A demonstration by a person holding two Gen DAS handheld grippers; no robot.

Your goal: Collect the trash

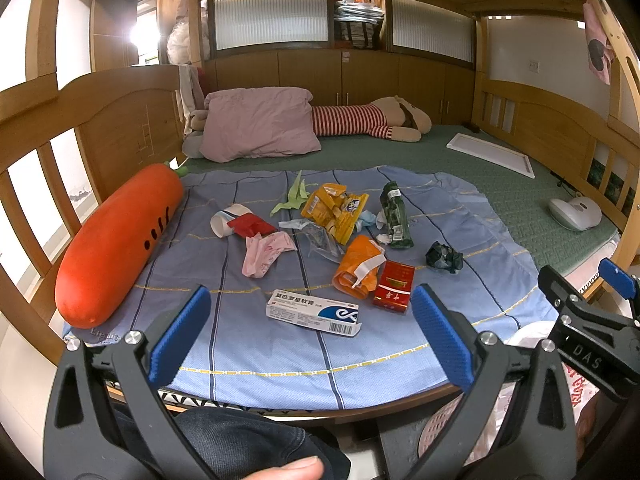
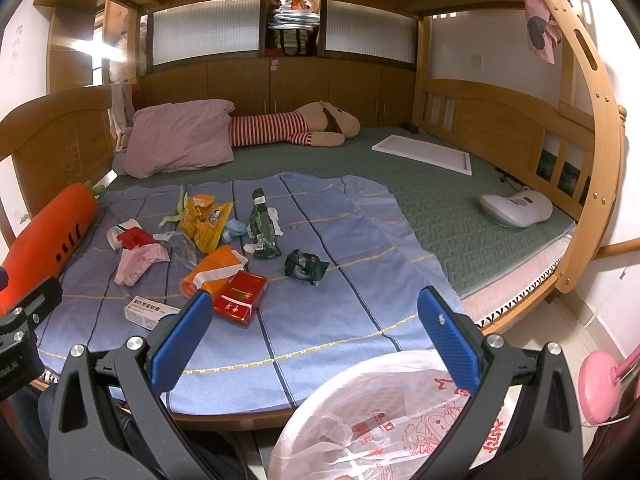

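Note:
Trash lies scattered on a blue striped sheet [image 1: 280, 344]: a white medicine box [image 1: 314, 312], a red cigarette pack [image 1: 394, 286], an orange wrapper [image 1: 358, 266], yellow snack bags [image 1: 336, 210], a green packet [image 1: 394, 216], a dark crumpled wad [image 1: 444, 257], pink paper [image 1: 262, 254] and a paper cup [image 1: 226, 218]. My left gripper [image 1: 312, 340] hangs open above the sheet's near edge, the medicine box just beyond its fingers. My right gripper [image 2: 316, 340] is open too, over a white plastic bag [image 2: 380, 420] at the bed's edge; it also shows in the left wrist view [image 1: 592, 300].
A big orange carrot plush [image 1: 116, 244] lies along the left rail. A pink pillow [image 1: 258, 126], a striped plush toy [image 1: 372, 120], a white frame [image 1: 490, 152] and a white handheld device [image 1: 576, 212] rest on the green mat [image 1: 500, 188]. A pink object [image 2: 600, 384] stands right of the bag.

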